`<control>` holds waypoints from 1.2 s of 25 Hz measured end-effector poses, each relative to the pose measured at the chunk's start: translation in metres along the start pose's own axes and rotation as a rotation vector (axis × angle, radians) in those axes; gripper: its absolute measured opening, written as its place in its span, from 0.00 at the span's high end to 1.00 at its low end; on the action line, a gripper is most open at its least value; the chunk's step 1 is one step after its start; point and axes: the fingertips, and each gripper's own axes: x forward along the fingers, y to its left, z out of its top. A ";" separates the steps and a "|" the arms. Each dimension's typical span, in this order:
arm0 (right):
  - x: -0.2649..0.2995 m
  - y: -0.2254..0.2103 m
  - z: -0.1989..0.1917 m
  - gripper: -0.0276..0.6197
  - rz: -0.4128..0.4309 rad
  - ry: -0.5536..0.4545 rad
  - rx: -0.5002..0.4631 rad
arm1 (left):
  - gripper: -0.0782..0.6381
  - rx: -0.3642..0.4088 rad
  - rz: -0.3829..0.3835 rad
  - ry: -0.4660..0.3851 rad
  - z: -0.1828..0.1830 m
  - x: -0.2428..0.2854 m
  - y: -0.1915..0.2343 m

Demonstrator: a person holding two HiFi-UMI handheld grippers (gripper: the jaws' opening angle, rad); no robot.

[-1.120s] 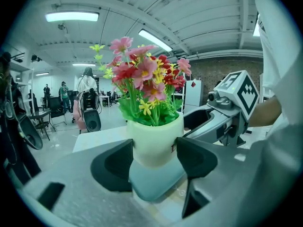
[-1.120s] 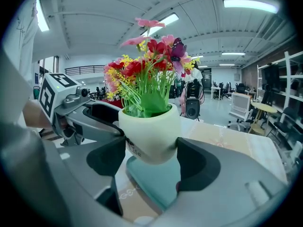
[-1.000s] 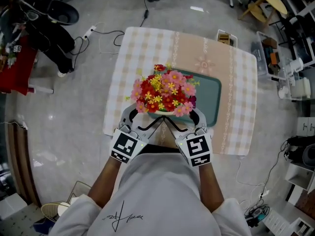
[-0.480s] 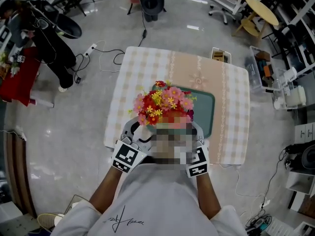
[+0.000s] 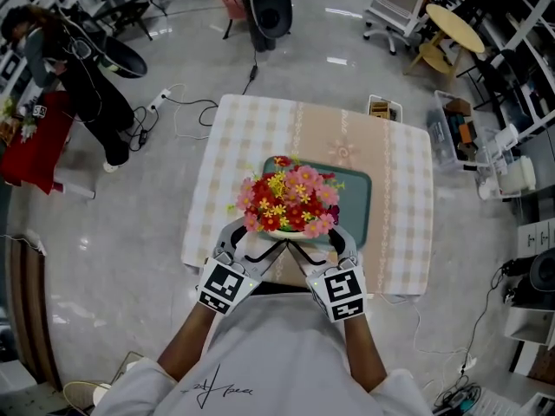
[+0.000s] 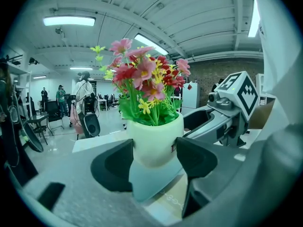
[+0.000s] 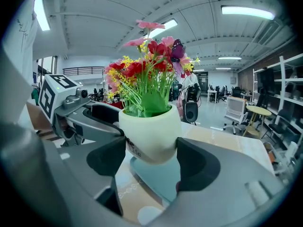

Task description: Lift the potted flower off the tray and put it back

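left gripper (image 5: 257,241) | right gripper (image 5: 317,243) | both jaws clamped on pot (image 6: 154,142)

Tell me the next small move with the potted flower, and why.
Probably lower it straight down. Both the left tongs and right tongs grip the white pot, which hangs clear above the teal tray, so setting it back there looks like the step left.

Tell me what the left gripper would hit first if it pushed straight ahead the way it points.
The pot: the left gripper has it clamped between its jaws and would carry it along. Beyond it, the way over the tray looks free, though depth is unclear.
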 end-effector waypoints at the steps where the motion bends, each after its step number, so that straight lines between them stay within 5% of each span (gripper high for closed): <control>1: -0.002 -0.001 0.000 0.42 -0.002 -0.004 0.001 | 0.49 0.002 -0.001 -0.007 0.002 0.000 -0.001; 17: -0.005 -0.009 0.009 0.42 -0.050 -0.039 0.010 | 0.51 0.052 -0.016 -0.059 0.014 0.005 -0.001; 30: -0.002 -0.008 0.008 0.42 -0.051 -0.032 0.013 | 0.49 0.004 -0.047 -0.041 0.009 0.007 0.003</control>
